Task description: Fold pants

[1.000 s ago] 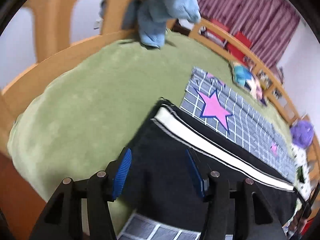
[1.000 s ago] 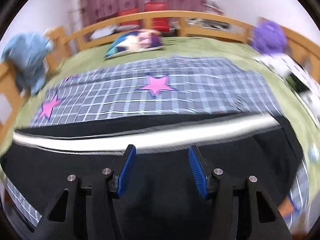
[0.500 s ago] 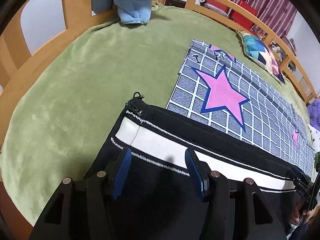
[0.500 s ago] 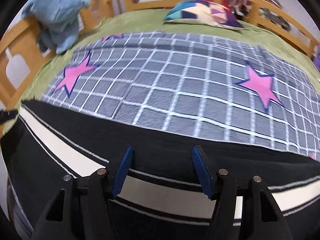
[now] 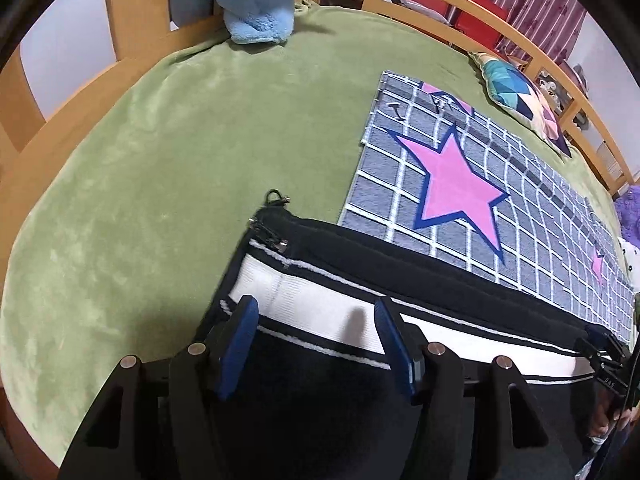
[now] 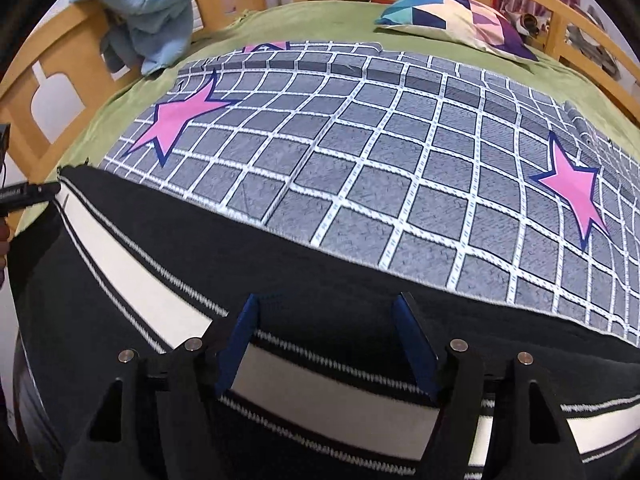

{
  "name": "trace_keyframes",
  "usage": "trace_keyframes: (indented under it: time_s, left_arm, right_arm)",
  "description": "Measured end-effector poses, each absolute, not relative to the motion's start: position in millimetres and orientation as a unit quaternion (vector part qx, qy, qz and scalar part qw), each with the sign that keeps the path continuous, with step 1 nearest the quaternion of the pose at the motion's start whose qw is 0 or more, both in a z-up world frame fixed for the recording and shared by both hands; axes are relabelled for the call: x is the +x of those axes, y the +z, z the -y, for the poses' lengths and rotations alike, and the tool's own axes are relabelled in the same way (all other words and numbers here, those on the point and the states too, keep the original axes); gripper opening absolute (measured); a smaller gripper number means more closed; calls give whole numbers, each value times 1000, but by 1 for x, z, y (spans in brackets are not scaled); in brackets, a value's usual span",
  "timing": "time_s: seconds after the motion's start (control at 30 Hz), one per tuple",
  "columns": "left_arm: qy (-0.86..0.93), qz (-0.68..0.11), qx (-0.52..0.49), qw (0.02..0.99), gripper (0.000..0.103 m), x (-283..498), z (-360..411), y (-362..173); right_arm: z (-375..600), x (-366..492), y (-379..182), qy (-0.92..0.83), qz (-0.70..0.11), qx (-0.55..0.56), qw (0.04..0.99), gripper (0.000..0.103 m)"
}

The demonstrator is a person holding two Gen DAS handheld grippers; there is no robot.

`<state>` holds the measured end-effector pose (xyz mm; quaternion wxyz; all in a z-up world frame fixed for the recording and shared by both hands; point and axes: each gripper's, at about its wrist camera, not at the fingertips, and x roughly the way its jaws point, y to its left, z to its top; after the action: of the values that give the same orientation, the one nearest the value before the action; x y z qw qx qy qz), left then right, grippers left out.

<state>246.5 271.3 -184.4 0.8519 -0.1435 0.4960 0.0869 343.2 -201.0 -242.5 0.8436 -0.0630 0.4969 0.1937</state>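
Black pants (image 5: 440, 292) with a white side stripe (image 5: 320, 300) lie flat across the bed, a zipped leg hem (image 5: 276, 216) at their left end. My left gripper (image 5: 316, 320) hangs over that end, jaws opening, the stripe lying under the gap and the pads not pressing on it. My right gripper (image 6: 328, 312) stands further along the same pants (image 6: 280, 264), jaws opening too, over the stripe (image 6: 132, 276) with nothing gripped. Each gripper shows at the edge of the other's view.
Beneath the pants lies a grey checked blanket with pink stars (image 6: 360, 160) on a green bedspread (image 5: 160, 160). A blue plush toy (image 6: 152, 8) hangs on the wooden bed rail (image 5: 80, 92). A patterned pillow (image 6: 452, 20) lies at the far side.
Both grippers have come down and across over the pants, so the white stripe now lies between each pair of fingers. Both sets of jaws stand a little wider.
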Motion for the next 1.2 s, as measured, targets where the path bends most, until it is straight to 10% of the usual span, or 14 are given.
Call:
trace_keyframes:
  time_s: [0.13,0.3,0.37,0.63,0.83,0.93,1.2]
  left_arm:
    - [99,-476,-137,863,58,240,-283,-185]
    - [95,-487,-126,859,58,260,-283,-198]
    - [103,-491,-128,855,31,268,-285,-203]
    - [71,-424,-199,881,22,254,-311,-178]
    - [97,-465,-170,863,36,277,-302,-202]
    - [119,-473,-163,858,59,275,-300,-193]
    - [97,-429,-128,889,71,240,-270,-154]
  right_arm:
    - [198,343,-243,211,-500,-71,837,14]
    - [191,324,-238,205,-467,-111,853,5]
    - [192,322,-231,199,-457,-103,860,5]
    - [188,332,-201,184,-427,-74,882,4]
    - [190,356,-250,175,-477,-56,860,6]
    - [194,349,-244,177,-466,-50,866,20]
    - [280,319,-202,118,-426,-64,895,60]
